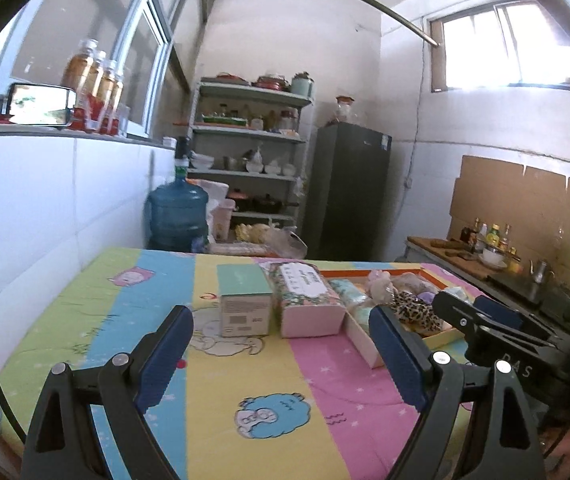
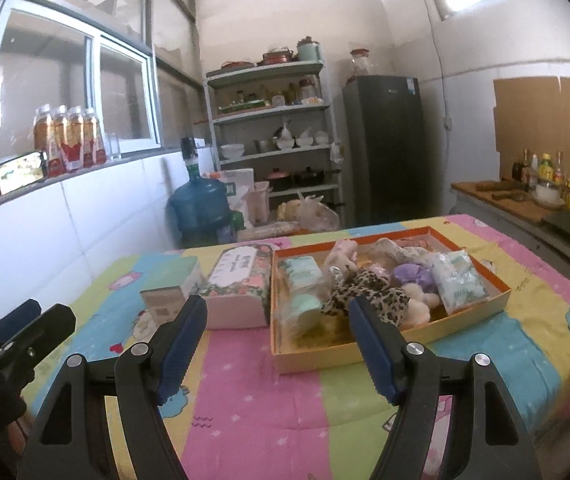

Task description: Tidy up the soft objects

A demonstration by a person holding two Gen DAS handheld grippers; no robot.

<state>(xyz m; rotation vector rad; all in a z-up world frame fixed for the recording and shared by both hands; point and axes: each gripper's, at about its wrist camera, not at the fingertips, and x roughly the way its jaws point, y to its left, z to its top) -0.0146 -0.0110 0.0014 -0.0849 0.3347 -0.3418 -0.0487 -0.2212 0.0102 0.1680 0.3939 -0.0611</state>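
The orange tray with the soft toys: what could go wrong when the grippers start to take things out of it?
1. The toys lie piled in the tray; pulling the leopard toy may drag the purple one along.
2. The tissue pack leans on the rim and might slip out.
3. The floral box stands close beside the tray, so the left gripper could knock it.

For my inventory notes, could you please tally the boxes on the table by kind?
Orange-rimmed tray box holding soft items: 1
Floral box: 1
Green-topped box: 1
Total: 3
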